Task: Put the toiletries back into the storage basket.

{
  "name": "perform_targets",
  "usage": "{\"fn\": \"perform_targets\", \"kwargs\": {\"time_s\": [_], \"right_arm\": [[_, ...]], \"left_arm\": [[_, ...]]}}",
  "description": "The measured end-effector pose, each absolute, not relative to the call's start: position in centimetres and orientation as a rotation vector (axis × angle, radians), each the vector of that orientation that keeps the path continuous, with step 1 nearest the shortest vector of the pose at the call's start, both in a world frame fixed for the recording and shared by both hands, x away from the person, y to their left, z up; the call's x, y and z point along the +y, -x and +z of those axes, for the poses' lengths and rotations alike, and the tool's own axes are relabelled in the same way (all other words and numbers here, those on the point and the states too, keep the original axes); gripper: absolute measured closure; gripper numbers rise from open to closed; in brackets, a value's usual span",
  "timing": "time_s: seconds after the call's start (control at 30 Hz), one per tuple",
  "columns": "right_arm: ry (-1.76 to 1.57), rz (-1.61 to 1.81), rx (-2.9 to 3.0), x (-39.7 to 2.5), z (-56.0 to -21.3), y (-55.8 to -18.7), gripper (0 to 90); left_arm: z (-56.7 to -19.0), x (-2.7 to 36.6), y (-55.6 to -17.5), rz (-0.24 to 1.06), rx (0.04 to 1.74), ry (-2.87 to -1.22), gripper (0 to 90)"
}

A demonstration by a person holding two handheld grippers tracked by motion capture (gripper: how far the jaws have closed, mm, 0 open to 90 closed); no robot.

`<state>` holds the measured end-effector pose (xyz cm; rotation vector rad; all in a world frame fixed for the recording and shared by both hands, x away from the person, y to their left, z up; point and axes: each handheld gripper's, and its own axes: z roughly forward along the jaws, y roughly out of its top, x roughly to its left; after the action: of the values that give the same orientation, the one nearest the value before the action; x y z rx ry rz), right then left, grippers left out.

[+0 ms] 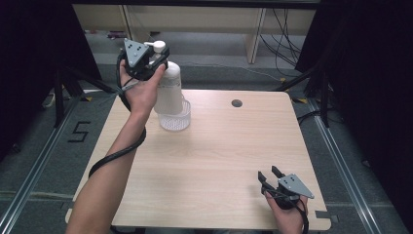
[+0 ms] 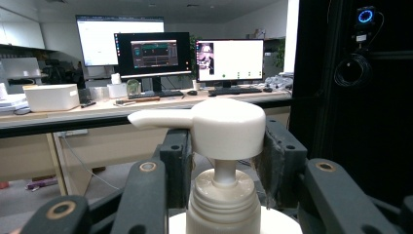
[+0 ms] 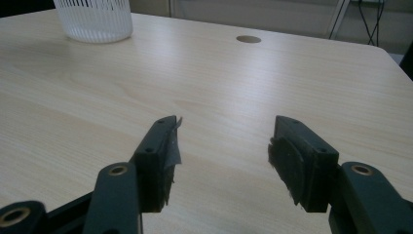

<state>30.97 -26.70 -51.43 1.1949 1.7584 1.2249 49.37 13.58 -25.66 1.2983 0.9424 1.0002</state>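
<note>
In the high view, the left gripper (image 1: 157, 57) is reaching over the far left part of the table (image 1: 219, 156), its jaws sitting at the top of a white pump bottle (image 1: 169, 87) just under the pump head. The bottle is standing upright with its base inside a clear ribbed cup (image 1: 175, 119). The right gripper (image 1: 271, 174) is resting low near the table's right front corner, well apart from the bottle, its jaws spread with nothing between them.

In the left gripper view, the pump bottle (image 2: 224, 161) is standing between the two black jaws, which are closing on its pump head from both sides, the spout pointing left.

In the right gripper view, the right gripper (image 3: 221, 151) is hovering over bare wood with its jaws standing wide apart and empty, while the cup (image 3: 95, 19) is sitting far off at the upper left
</note>
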Motion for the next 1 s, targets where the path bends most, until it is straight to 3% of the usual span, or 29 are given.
{"fn": "perform_targets", "kwargs": {"time_s": [1.0], "right_arm": [[-1.203, 1.222, 1.778, -26.6, -51.4, -30.9, 43.6]], "left_arm": [[-25.9, 13.3, -51.7, 1.000, 0.956, -1.305, 59.4]]}}
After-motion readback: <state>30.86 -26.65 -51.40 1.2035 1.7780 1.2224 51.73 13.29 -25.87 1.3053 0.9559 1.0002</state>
